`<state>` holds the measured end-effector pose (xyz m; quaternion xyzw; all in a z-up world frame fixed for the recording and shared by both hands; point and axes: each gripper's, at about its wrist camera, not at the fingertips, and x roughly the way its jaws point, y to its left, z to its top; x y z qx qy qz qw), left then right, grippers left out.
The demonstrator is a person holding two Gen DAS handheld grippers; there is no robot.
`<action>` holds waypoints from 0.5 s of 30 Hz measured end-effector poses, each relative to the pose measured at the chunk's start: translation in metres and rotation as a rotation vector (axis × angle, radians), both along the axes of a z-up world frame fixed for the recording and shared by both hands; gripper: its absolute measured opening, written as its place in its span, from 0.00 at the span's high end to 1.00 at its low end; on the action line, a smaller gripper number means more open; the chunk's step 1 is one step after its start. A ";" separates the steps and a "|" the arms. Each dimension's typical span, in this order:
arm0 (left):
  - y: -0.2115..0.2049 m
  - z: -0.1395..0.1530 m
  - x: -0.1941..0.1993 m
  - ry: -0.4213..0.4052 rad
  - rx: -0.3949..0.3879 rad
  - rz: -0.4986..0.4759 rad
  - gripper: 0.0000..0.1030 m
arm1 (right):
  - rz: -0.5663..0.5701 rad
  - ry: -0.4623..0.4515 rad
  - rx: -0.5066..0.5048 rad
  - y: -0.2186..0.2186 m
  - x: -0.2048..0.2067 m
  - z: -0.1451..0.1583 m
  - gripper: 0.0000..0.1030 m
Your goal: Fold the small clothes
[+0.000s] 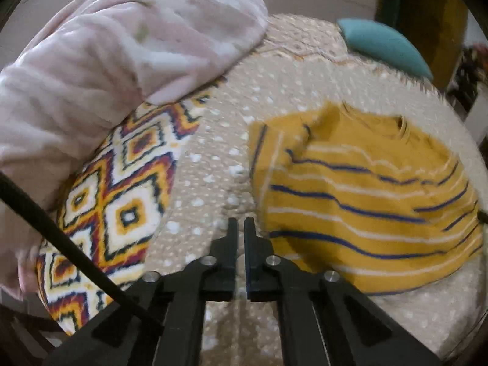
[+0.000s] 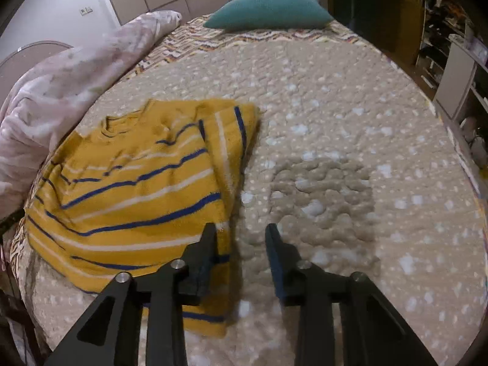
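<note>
A small yellow shirt (image 1: 363, 201) with blue and white stripes lies on the beige dotted bedspread (image 1: 213, 167). Its sides are folded in. In the left wrist view my left gripper (image 1: 241, 222) is shut and empty, just left of the shirt's edge above the bedspread. In the right wrist view the shirt (image 2: 131, 195) lies left of centre. My right gripper (image 2: 241, 228) is open and empty, its left finger over the shirt's right edge, its right finger over bare bedspread (image 2: 335, 122).
A pink blanket (image 1: 106, 61) is heaped along the bed's left side, over a diamond-patterned cover (image 1: 122, 195). A teal pillow (image 2: 268, 9) lies at the head of the bed. Shelves (image 2: 451, 45) stand to the right of the bed.
</note>
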<state>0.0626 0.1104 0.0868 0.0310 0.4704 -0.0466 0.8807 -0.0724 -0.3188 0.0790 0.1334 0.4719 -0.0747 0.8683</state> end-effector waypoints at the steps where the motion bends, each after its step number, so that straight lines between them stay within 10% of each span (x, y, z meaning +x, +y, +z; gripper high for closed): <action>1: 0.009 0.004 -0.005 -0.001 -0.075 0.012 0.95 | -0.004 -0.022 0.000 0.002 -0.004 0.007 0.62; 5: 0.022 -0.001 -0.022 -0.043 -0.270 0.080 0.53 | 0.037 -0.108 -0.016 0.031 -0.014 0.040 0.61; 15: -0.006 -0.071 -0.027 -0.072 -0.462 0.079 0.52 | 0.386 -0.106 0.011 0.195 0.093 0.052 0.63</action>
